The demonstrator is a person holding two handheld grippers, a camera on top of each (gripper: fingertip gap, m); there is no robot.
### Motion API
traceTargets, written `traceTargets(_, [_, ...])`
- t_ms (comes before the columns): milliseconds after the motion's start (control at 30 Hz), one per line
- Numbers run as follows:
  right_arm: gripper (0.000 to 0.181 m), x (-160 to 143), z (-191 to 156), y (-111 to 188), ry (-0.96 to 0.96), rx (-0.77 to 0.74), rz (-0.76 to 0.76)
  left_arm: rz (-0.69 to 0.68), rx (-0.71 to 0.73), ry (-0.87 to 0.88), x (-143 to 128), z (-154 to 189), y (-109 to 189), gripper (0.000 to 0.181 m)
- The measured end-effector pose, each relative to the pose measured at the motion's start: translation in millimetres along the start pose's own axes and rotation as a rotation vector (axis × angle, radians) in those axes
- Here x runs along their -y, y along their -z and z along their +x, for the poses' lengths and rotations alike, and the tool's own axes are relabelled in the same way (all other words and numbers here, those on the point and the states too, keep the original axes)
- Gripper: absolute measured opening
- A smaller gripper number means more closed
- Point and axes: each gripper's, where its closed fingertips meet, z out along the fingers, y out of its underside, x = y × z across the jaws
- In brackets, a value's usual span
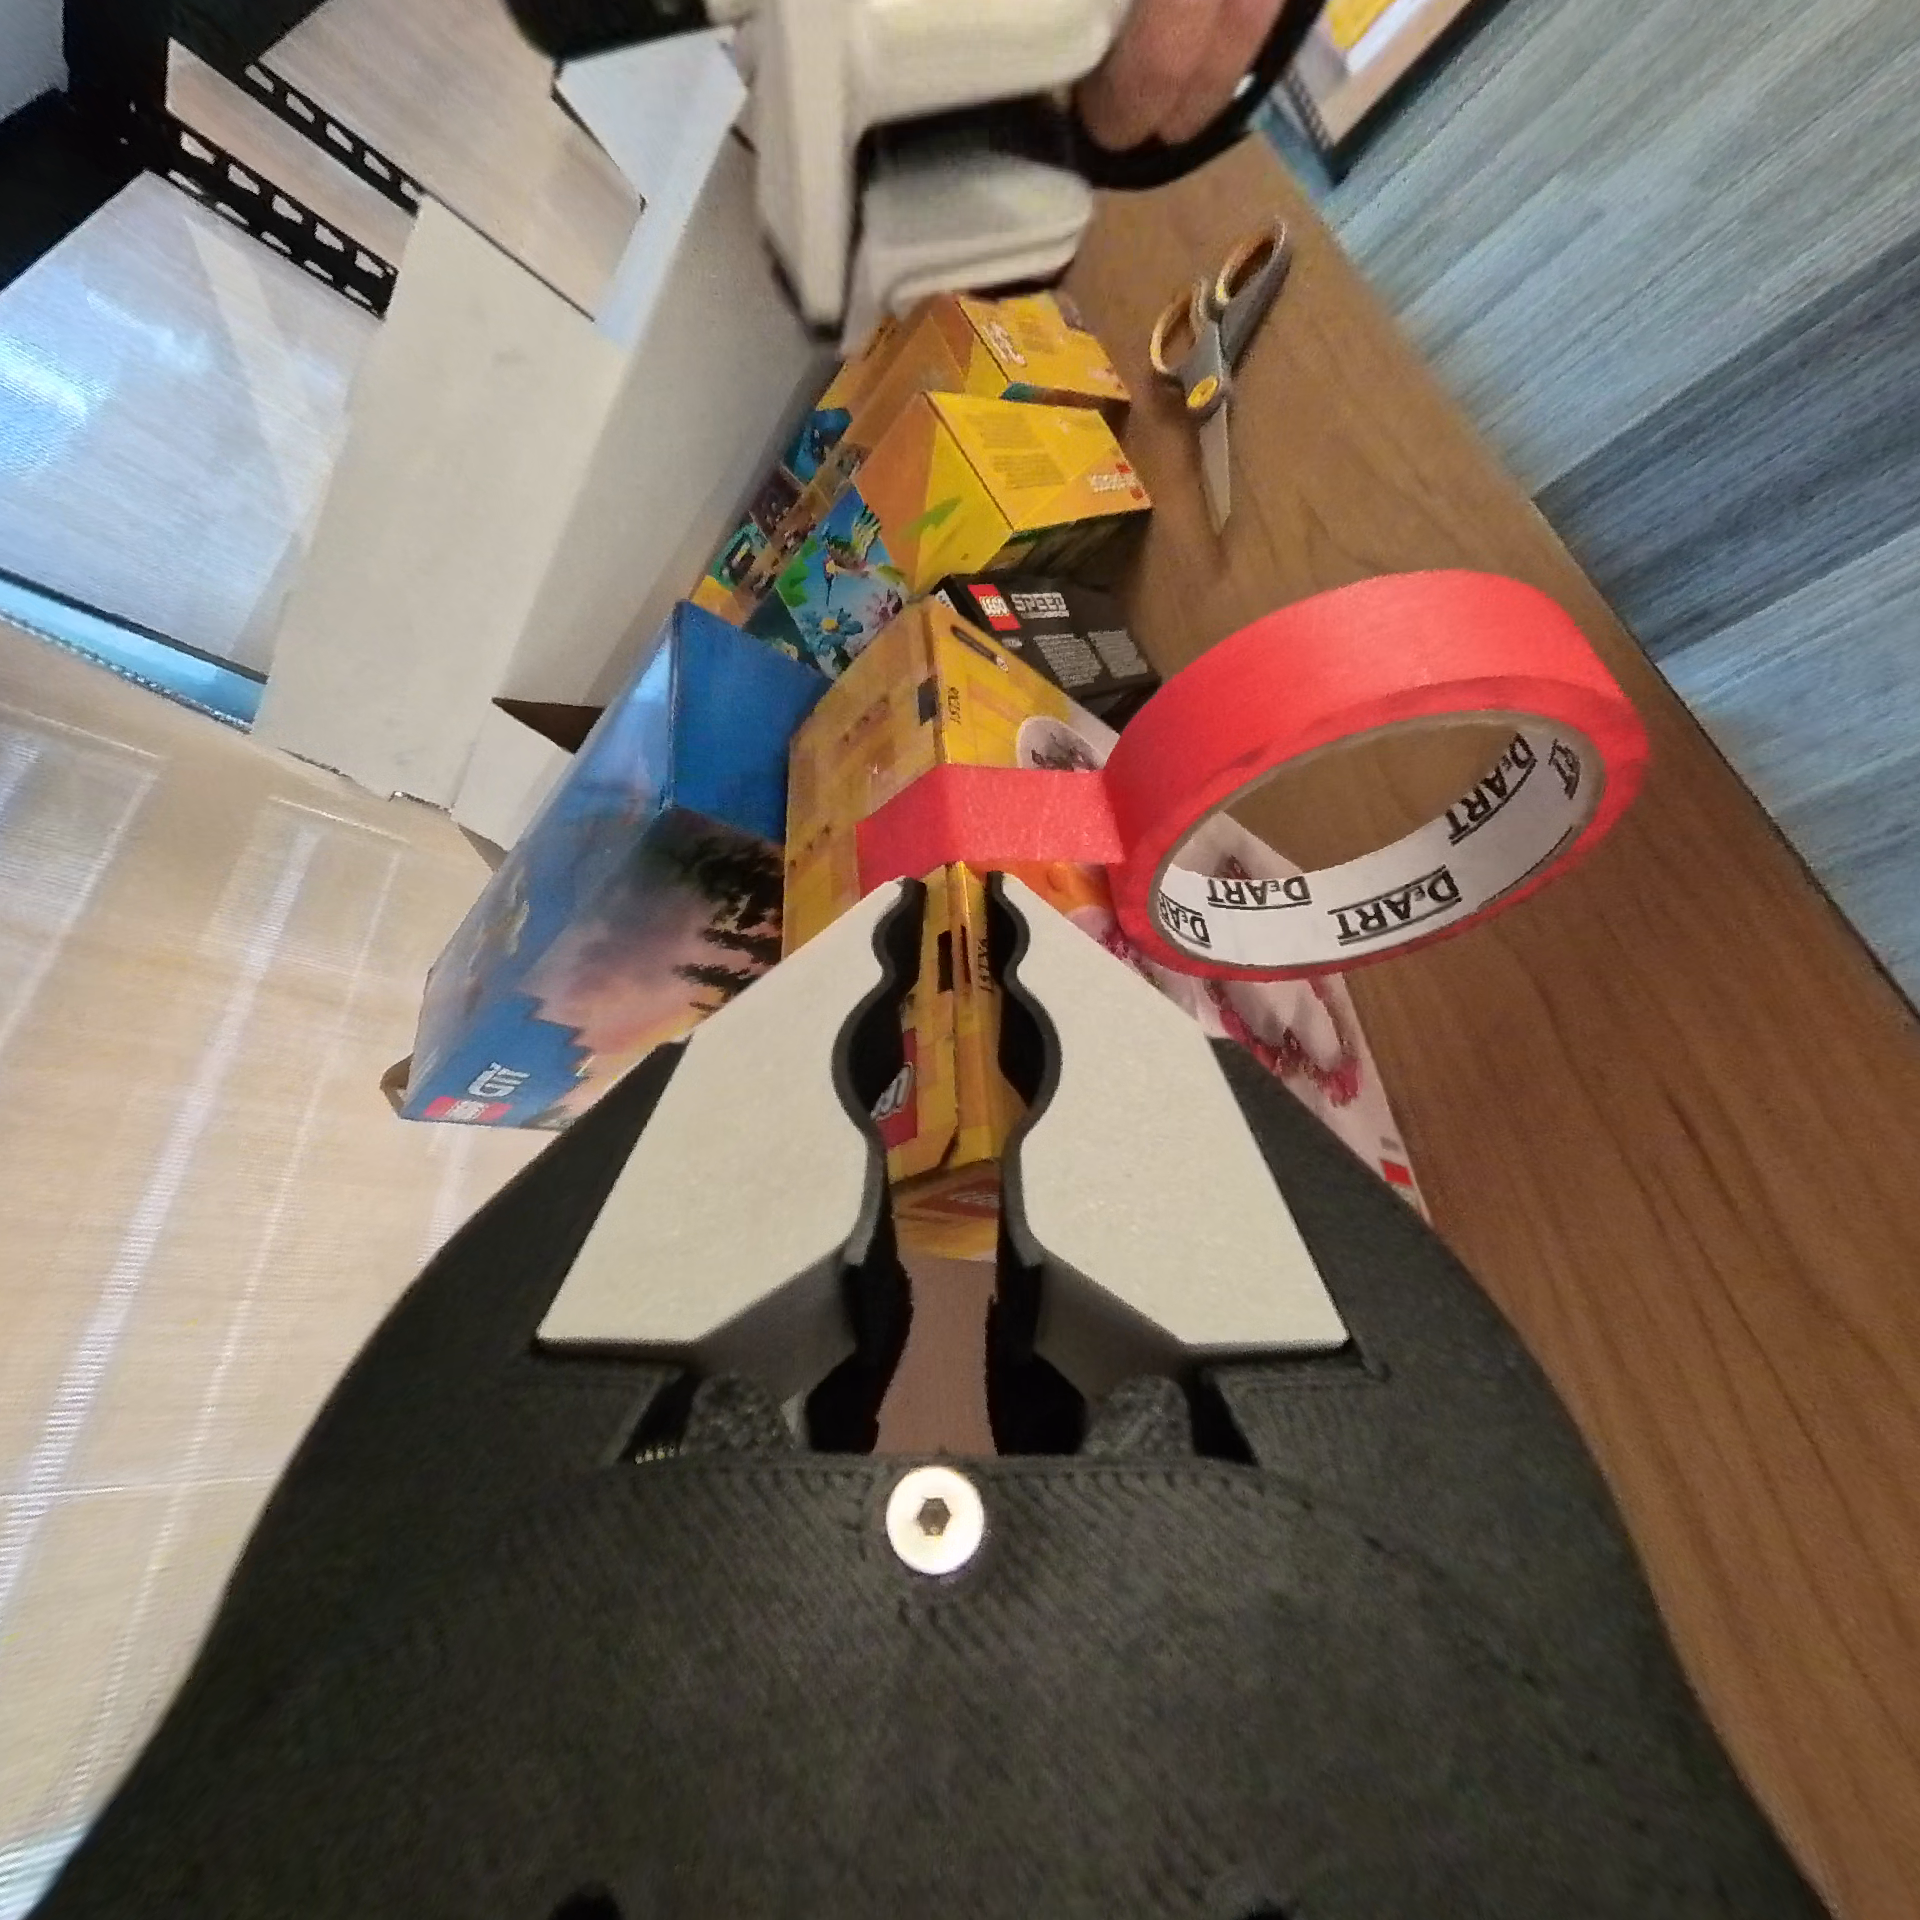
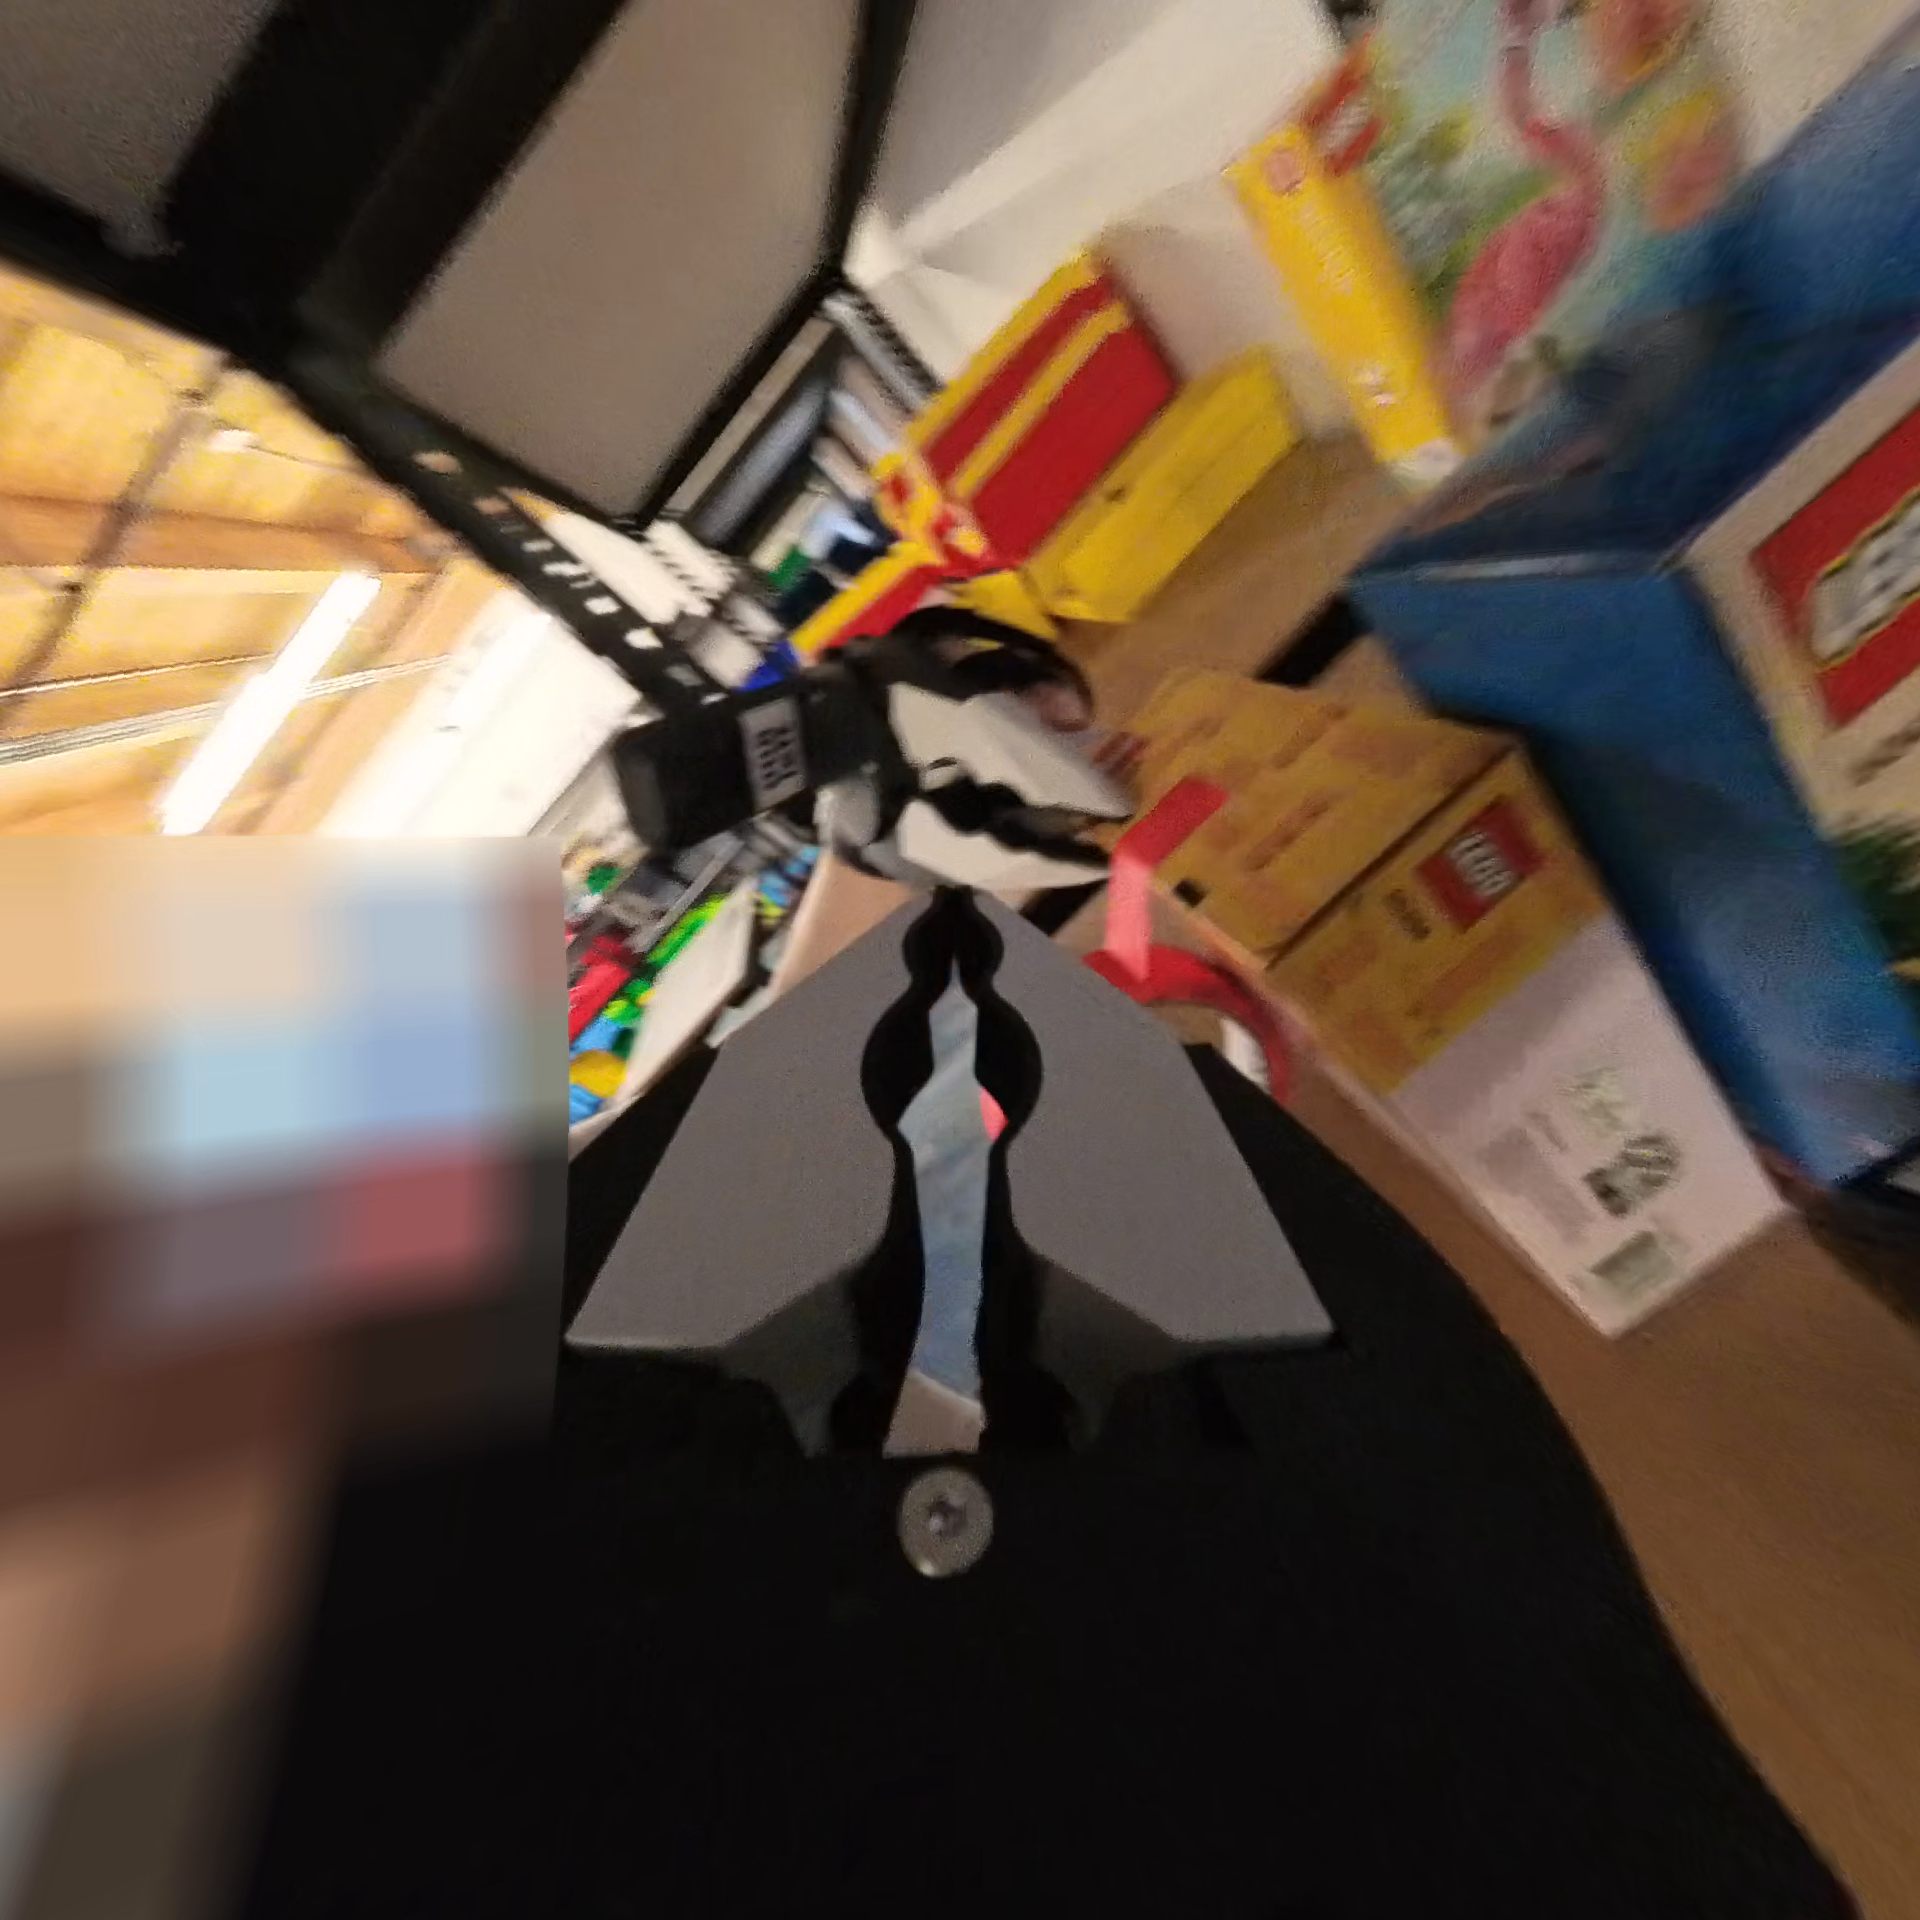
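Storeroom: shelving (image 2: 582,582), toy boxes (image 1: 997,468)

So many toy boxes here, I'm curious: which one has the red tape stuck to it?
The yellow box right ahead of the left gripper. A red strip runs from the red tape roll onto its edge; the blue box beside it is bare.

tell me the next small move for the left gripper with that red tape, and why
Probably press the tape strip flat onto the yellow box. The strip already bridges from the red roll to the box edge, just past the left gripper, whose jaws stand nearly closed around the box edge. The scissors lie farther off.
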Motion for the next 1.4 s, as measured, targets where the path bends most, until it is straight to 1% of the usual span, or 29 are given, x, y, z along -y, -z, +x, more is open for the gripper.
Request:
traceTargets(33, [0.0,4,7,-8,-0.029,-0.06,-0.04,0.017,-0.003,0.015,0,-1,0,0.01])
traceTargets(100, [0.0,2,21,-29,-0.137,-0.122,-0.173,0.052,-0.008,0.041,-1,-1,1,0.01])
traceTargets(200, [0.0,-3,33,-56,-0.304,-0.115,-0.284,0.069,-0.009,0.04,-1,-1,1,0.01])
traceTargets(233, [0.0,-8,38,-61,-0.326,-0.137,-0.326,0.068,-0.01,0.037,-1,-1,1,0.01])
traceTargets(300, [0.0,-14,53,-65,-0.313,-0.234,-0.384,0.066,-0.012,0.036,-1,-1,1,0.01])
traceTargets(400, [0.0,-9,57,-70,-0.34,-0.242,-0.36,0.059,-0.009,0.026,-1,-1,1,0.01])
traceTargets(567, [0.0,0,63,-70,-0.417,-0.216,-0.282,0.057,-0.004,0.031,-3,-3,0,0.01])
traceTargets(733, [0.0,0,68,-74,-0.323,-0.345,-0.323,0.06,-0.005,0.023,-3,-3,0,0.01])
traceTargets(867, [0.0,5,70,-76,-0.346,-0.362,-0.308,0.066,-0.003,0.017,-2,-1,1,0.01])
traceTargets(933, [0.0,11,57,-82,-0.323,-0.298,-0.262,0.068,-0.002,0.016,-2,-1,1,0.01])
traceTargets(967, [0.0,8,49,-84,-0.326,-0.268,-0.273,0.07,-0.002,0.018,-2,-1,1,0.01])
traceTargets(1000, [0.0,1,48,-85,-0.316,-0.273,-0.31,0.073,-0.001,0.019,-2,-1,1,0.01])
traceTargets(1067, [0.0,-10,56,-84,-0.306,-0.324,-0.364,0.075,-0.004,0.02,-3,-2,1,0.01])
traceTargets(1167, [0.0,-15,49,-82,-0.367,-0.277,-0.375,0.082,-0.007,0.015,-3,-1,1,0.01])
traceTargets(1267, [0.0,-19,45,-76,-0.364,-0.244,-0.359,0.089,0.005,0.012,-3,-2,1,0.01])
traceTargets(1333, [0.0,-15,47,-75,-0.347,-0.238,-0.318,0.096,0.011,0.014,-4,-3,1,0.01])
traceTargets(1400, [0.0,-17,44,-74,-0.348,-0.221,-0.328,0.097,0.008,0.009,-3,-2,1,0.01])
